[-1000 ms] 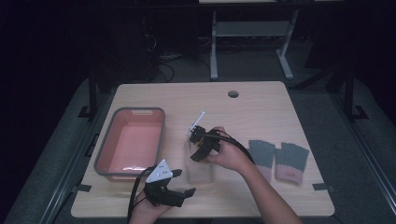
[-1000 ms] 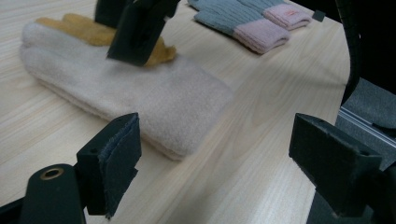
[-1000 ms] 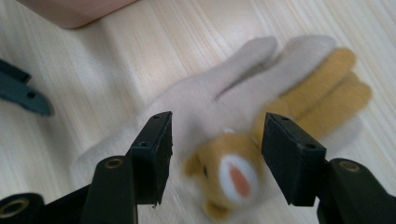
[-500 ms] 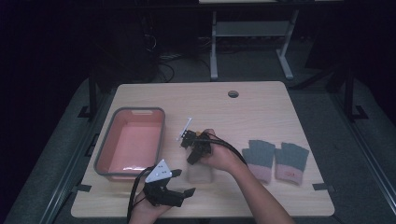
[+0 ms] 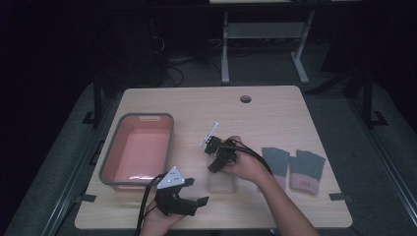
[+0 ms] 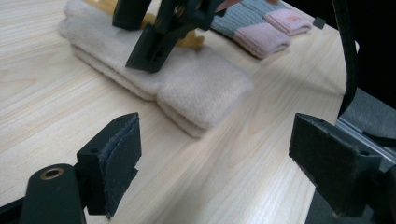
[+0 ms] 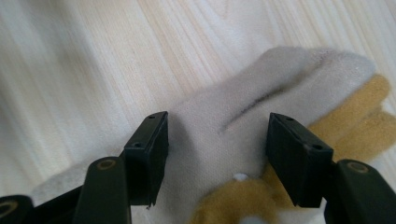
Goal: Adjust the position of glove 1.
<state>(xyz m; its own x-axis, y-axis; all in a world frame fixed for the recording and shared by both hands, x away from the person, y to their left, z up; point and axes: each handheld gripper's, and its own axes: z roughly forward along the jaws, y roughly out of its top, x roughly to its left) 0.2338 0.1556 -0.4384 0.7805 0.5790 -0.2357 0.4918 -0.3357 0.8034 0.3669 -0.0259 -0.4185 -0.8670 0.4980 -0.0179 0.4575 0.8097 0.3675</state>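
Note:
A cream glove with mustard-yellow fingers (image 5: 221,183) lies folded on the wooden table (image 5: 275,113), near the front middle. My right gripper (image 5: 215,166) points down at its far end. In the right gripper view its jaws have just been opening and stand wide over the cream glove (image 7: 224,116), which lies between the pads (image 7: 152,149) without being pressed. My left gripper (image 5: 196,191) rests at the front edge, open and empty. Its own view looks at the cream glove (image 6: 196,88), with the right gripper's black fingers (image 6: 152,46) over it.
A pink tub with a grey rim (image 5: 109,162) stands at the left, with nothing in it that I can see. Two grey gloves with pink cuffs (image 5: 295,167) lie to the right of the person's right hand. A cable hole (image 5: 245,99) sits near the table's far edge.
My right gripper swung a little to the left and then back to the right, and it sank toward the cream glove. The left gripper has stayed where it was.

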